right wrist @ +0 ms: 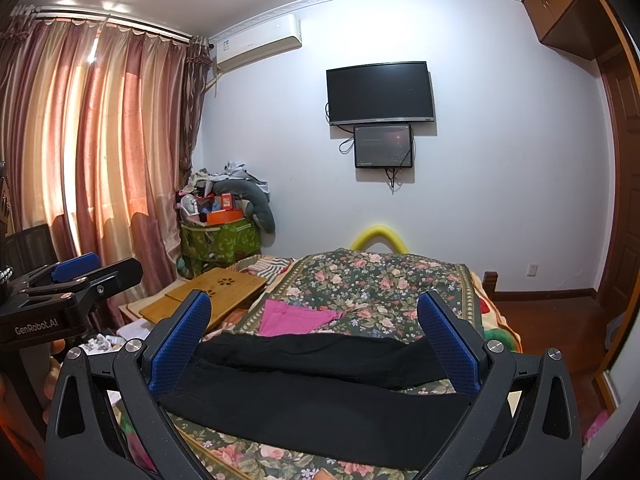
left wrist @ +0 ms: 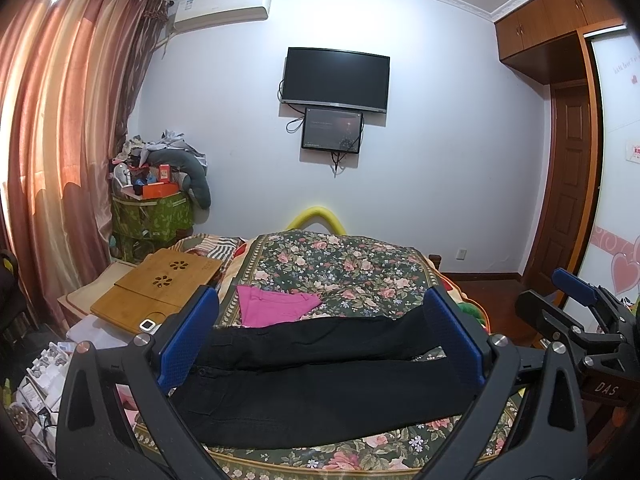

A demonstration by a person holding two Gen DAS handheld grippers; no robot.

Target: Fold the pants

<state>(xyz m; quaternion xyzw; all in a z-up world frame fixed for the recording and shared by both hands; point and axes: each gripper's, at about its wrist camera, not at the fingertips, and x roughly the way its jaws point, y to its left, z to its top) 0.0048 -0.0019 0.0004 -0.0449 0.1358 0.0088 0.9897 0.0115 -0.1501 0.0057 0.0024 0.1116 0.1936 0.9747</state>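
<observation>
Left black two-finger gripper with blue textured pads: jaws spread wide, nothing between them, aimed level and forward. Right black gripper with blue pads: same wide spread, empty. Both side by side, near each other.

Black pants lie across a floral bed, spread-open right tongs above them, pink garment just beyond.

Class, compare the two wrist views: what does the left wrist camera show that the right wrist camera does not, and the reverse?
Only the left wrist view shows the heart-patterned wardrobe door and the right gripper. Only the right wrist view shows the left gripper, with its GenRobot.AI label. Both show black pants lying on the floral bedspread, a pink garment, and wide-open jaws.
</observation>
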